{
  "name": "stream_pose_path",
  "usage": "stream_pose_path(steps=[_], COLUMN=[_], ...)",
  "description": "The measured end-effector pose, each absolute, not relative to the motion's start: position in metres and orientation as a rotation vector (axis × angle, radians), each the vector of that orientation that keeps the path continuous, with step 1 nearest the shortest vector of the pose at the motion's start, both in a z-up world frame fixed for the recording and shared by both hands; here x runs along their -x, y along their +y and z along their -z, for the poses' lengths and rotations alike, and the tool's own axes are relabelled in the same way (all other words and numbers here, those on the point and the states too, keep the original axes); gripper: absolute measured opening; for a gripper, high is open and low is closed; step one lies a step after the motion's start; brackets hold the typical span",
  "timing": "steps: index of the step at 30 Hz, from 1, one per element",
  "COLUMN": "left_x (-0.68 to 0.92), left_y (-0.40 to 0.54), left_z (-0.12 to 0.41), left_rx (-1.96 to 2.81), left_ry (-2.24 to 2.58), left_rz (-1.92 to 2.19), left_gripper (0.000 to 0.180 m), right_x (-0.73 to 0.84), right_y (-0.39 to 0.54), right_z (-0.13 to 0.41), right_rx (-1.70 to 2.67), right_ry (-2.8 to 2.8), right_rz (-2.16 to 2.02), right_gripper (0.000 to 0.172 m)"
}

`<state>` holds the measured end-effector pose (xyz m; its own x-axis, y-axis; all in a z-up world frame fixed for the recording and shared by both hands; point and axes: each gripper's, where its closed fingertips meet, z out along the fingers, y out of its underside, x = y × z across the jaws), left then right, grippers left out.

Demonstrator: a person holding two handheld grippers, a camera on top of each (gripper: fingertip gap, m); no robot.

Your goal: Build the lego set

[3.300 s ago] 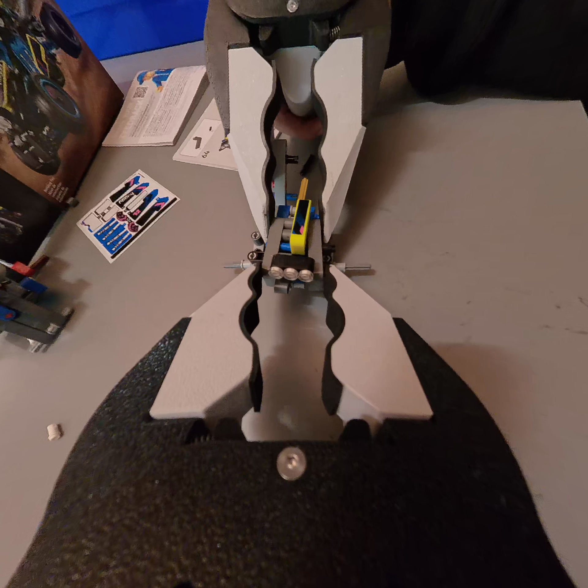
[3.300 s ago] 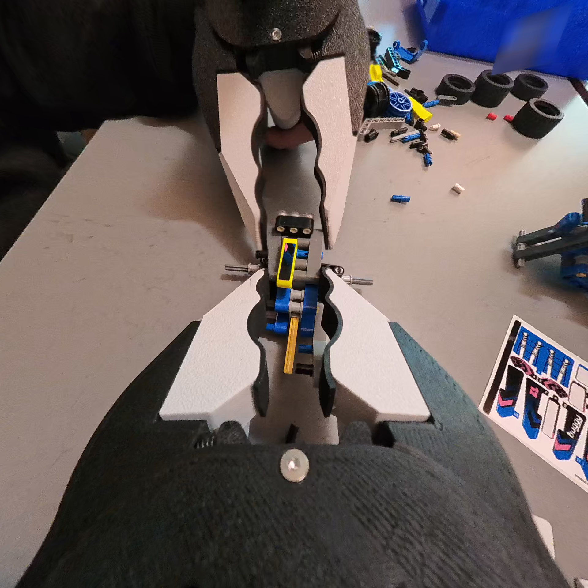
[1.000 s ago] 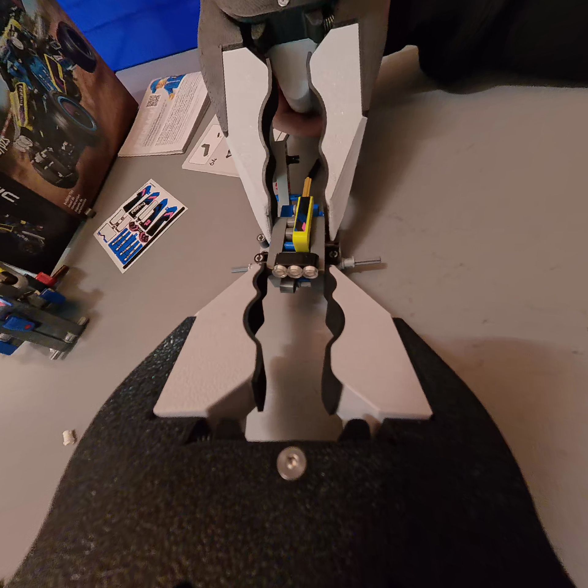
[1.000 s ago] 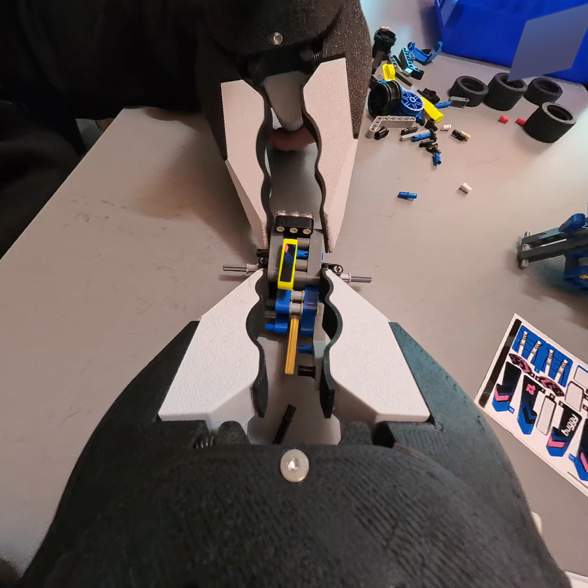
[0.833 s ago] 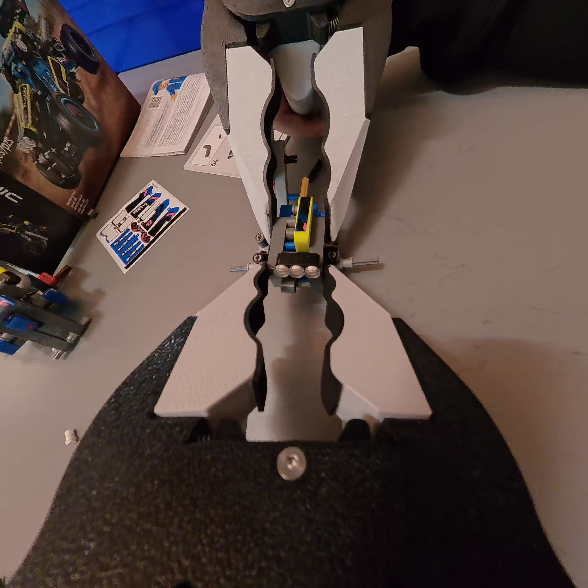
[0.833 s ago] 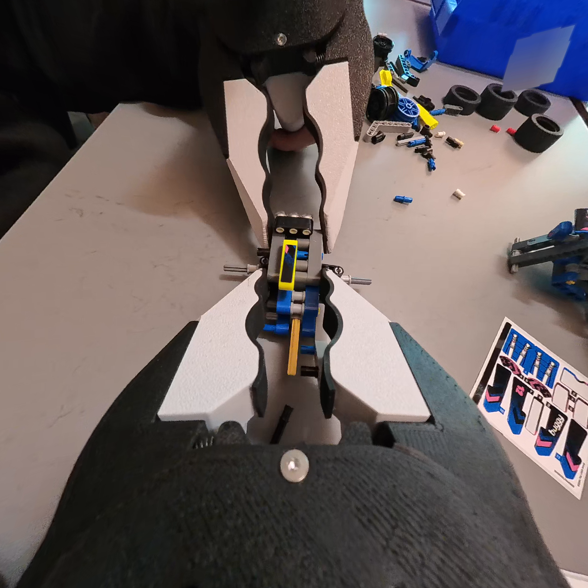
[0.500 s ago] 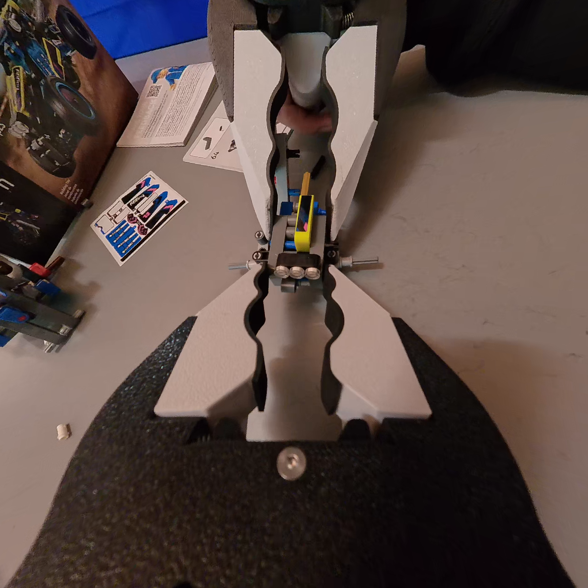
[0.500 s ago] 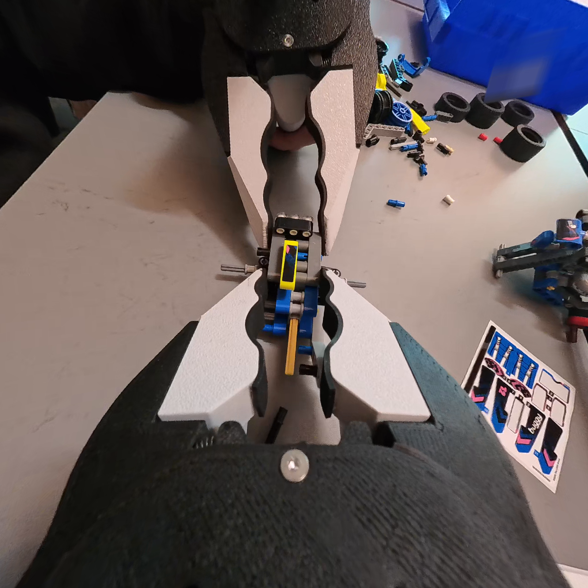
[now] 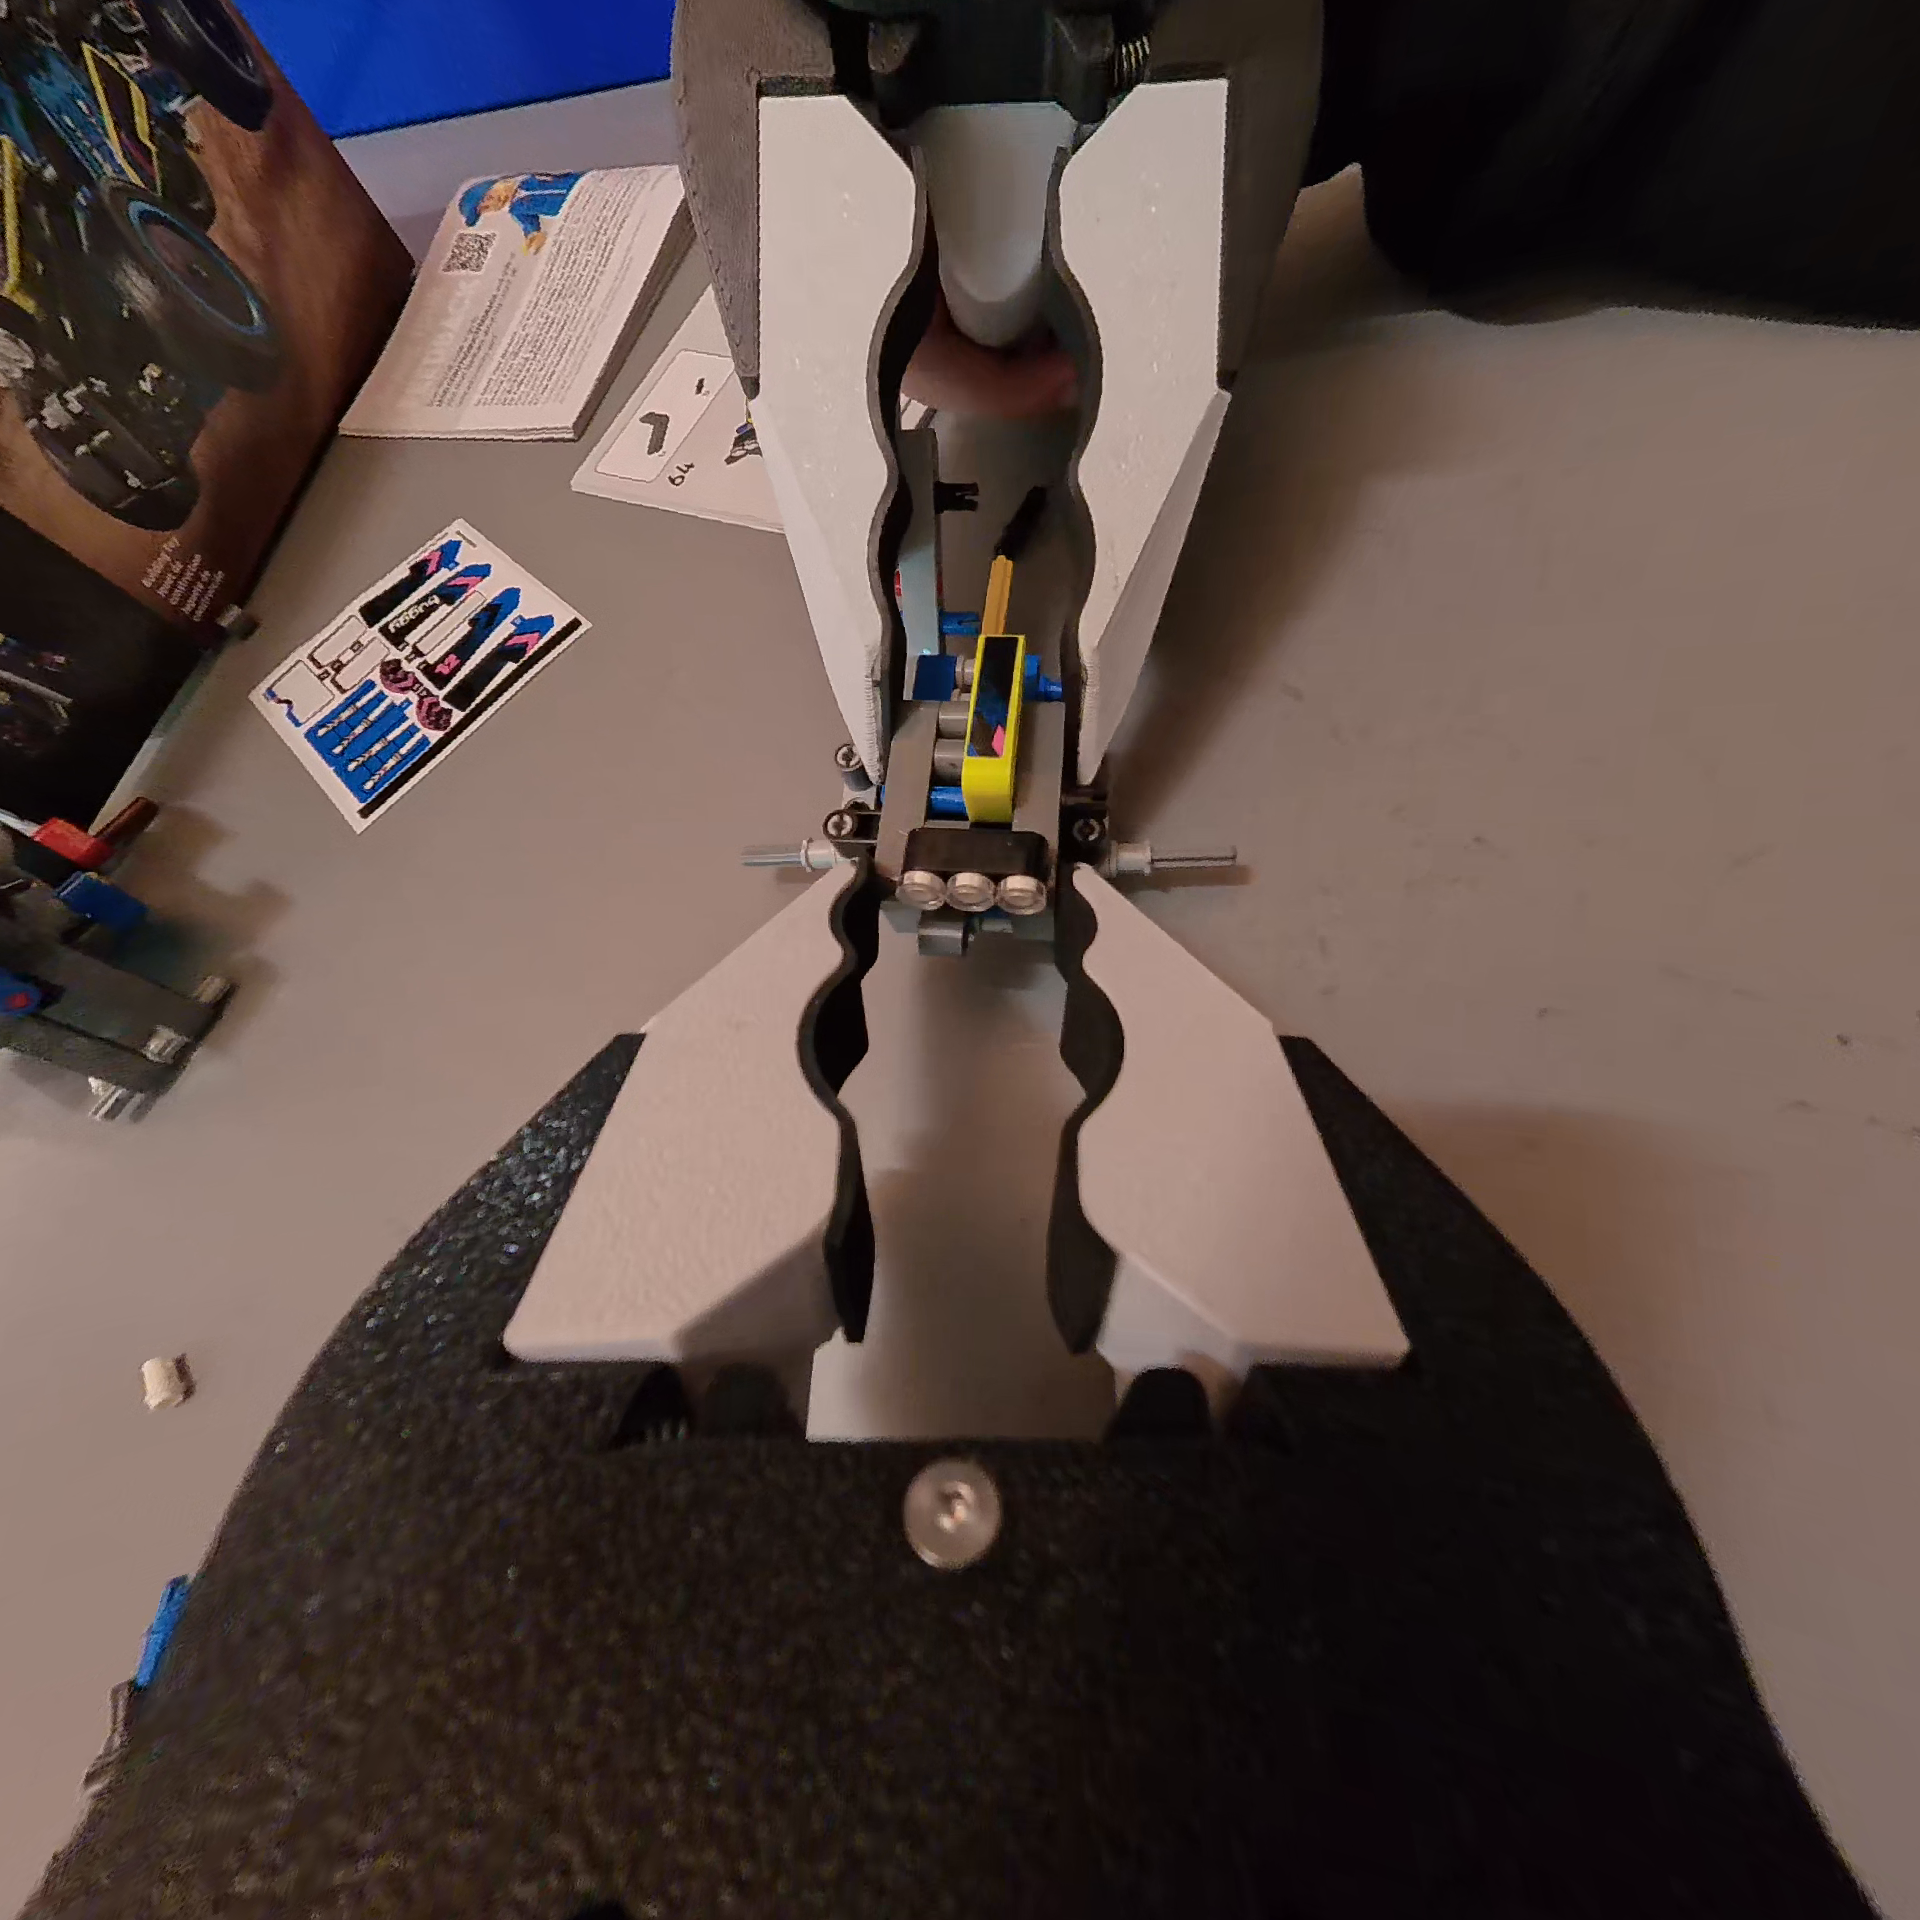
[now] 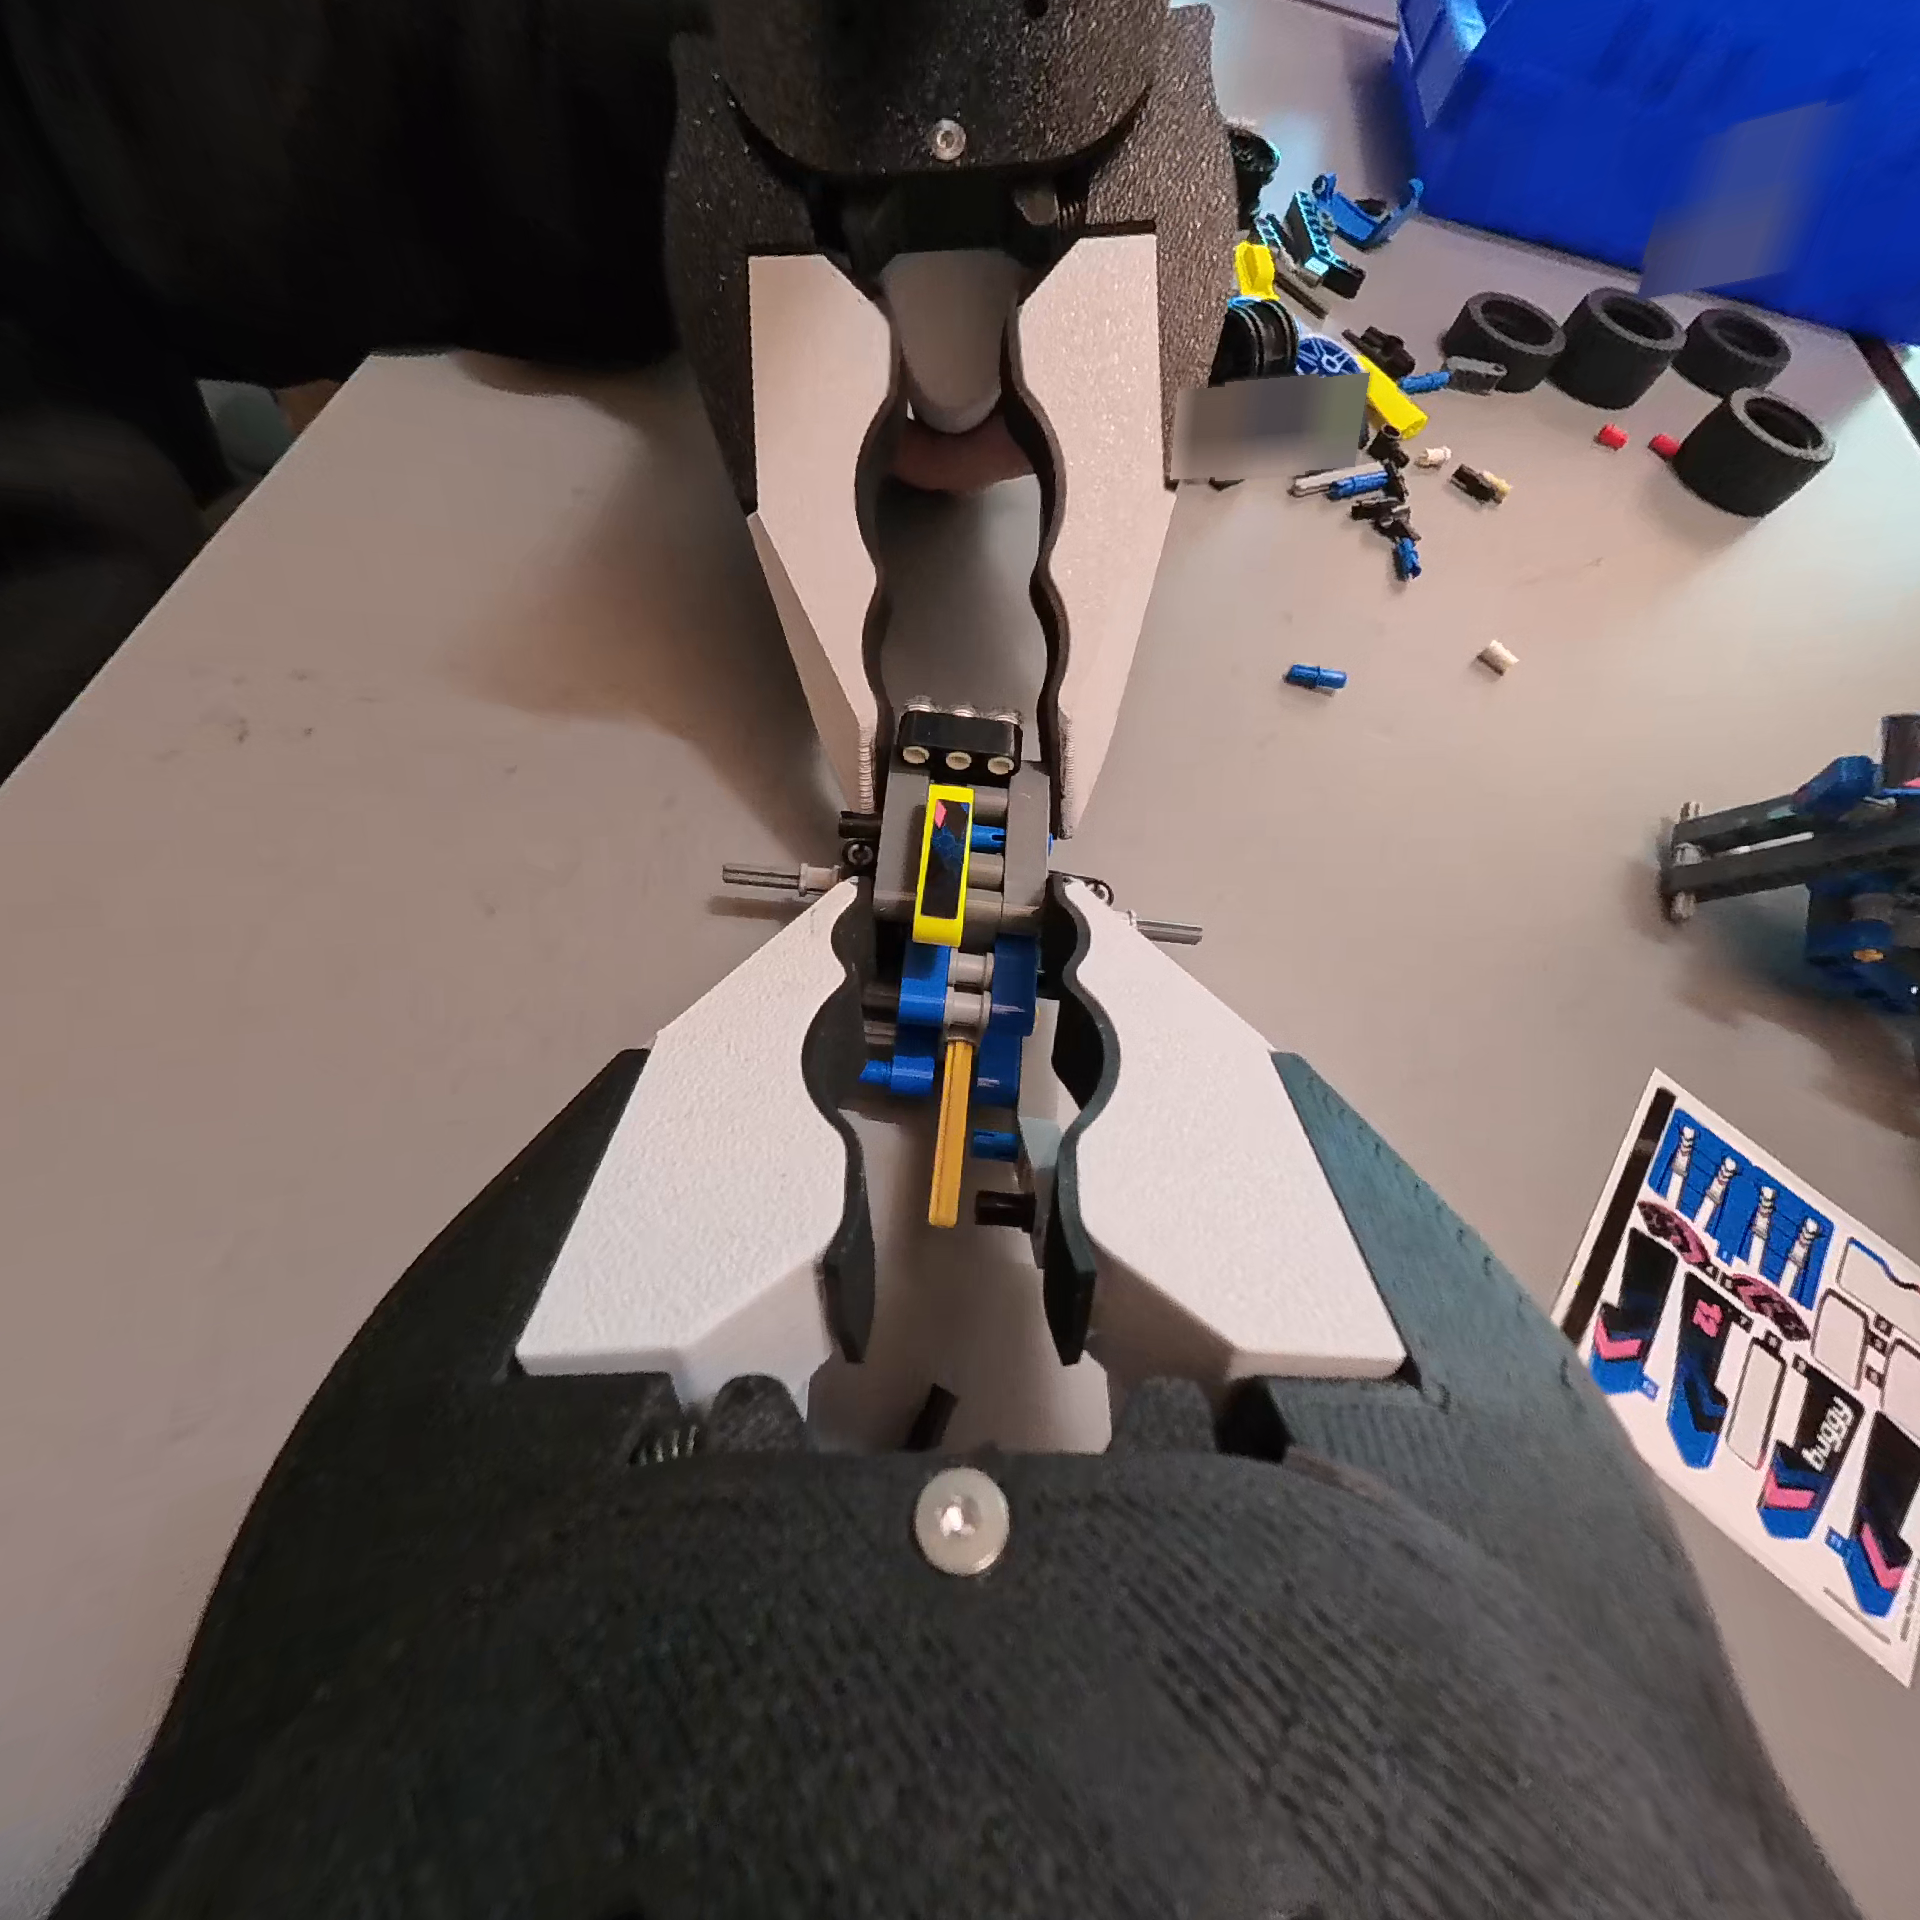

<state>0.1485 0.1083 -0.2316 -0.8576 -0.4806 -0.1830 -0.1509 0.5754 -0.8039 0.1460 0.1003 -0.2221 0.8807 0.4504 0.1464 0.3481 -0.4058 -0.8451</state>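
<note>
A small brick assembly (image 9: 971, 821) of grey, blue and black parts, with a yellow stickered beam (image 10: 943, 878) and a thin yellow axle (image 10: 951, 1132), hangs just above the grey table (image 9: 1507, 727). My two grippers face each other over it. My left gripper (image 9: 966, 894) is shut on the end that has the black three-stud beam. It also shows at the top of the right wrist view (image 10: 961, 779). My right gripper (image 10: 956, 920) is shut on the blue and grey end. It shows at the top of the left wrist view (image 9: 982, 727). Grey axles stick out of both sides of the assembly.
A sticker sheet (image 9: 421, 670) (image 10: 1766, 1340), a booklet (image 9: 530, 312) and a printed box (image 9: 135, 312) lie on one side. So does a part-built blue and grey model (image 10: 1818, 862). Black tyres (image 10: 1621, 353), loose small pieces (image 10: 1371, 488) and a blue bin (image 10: 1662, 135) are at the far edge. My two grippers' fingertips are within a few centimetres of each other.
Both grippers keep the same hold on the assembly. The pair has shifted and tilted slightly over the table, so the background has slid. Nothing was let go.
</note>
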Motion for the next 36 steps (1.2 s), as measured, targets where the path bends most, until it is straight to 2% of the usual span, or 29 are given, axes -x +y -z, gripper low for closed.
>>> stream_pose_path(steps=[16,26,30,36], left_x=[-0.148,-0.148,-0.148,-0.149], left_y=[0.122,0.122,0.122,0.123], left_z=[0.234,0.234,0.235,0.236], left_rx=[0.549,0.578,0.584,0.596], left_ry=[2.435,2.466,2.467,2.468], left_rz=[1.179,1.207,1.205,1.197], left_gripper=[0.031,0.031,0.031,0.031], right_x=[-0.144,-0.138,-0.143,-0.219], right_y=[0.118,0.113,0.099,0.032], right_z=[0.22,0.204,0.182,0.165], right_rx=[1.976,1.91,1.793,1.794], right_ry=[-0.625,-0.694,-0.675,-0.391], right_rz=[0.054,0.292,0.374,0.764], right_gripper=[0.033,0.054,0.04,0.0])
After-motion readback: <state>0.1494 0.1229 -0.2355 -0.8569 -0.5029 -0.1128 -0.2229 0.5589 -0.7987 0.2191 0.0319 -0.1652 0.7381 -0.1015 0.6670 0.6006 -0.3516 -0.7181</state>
